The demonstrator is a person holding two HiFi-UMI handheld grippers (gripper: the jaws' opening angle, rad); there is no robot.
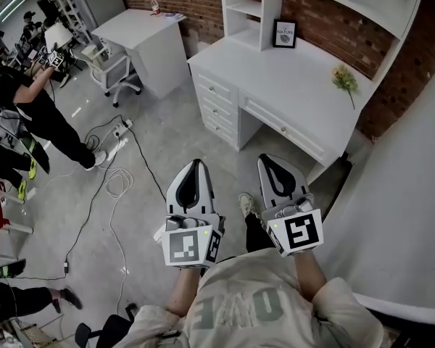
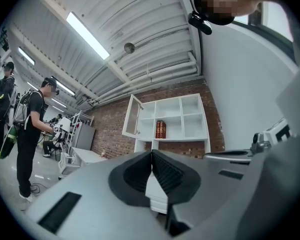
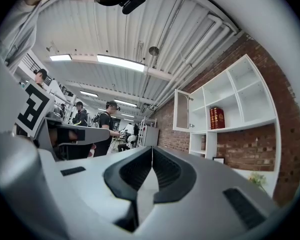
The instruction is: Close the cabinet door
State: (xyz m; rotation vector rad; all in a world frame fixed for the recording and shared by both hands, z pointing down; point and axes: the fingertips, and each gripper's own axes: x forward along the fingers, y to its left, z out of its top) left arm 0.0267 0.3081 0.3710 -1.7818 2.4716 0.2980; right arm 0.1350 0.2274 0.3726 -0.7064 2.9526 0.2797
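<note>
Two grippers, both held out level over the floor, side by side.
Left gripper (image 1: 195,164): jaws pressed together, nothing between them.
Right gripper (image 1: 265,159): jaws likewise closed and empty.
One cabinet door (image 2: 133,115), glass-paned, stands swung open at the upper left corner of the white shelf unit (image 2: 190,115) on the brick wall, well apart from both grippers.
Two red books (image 2: 160,129) stand upright in a middle compartment, just right of the door.
Below, one white counter (image 1: 290,78) carries one framed picture (image 1: 284,33) and one sprig of flowers (image 1: 344,78).
Three drawers (image 1: 216,107) are stacked at its left end.
</note>
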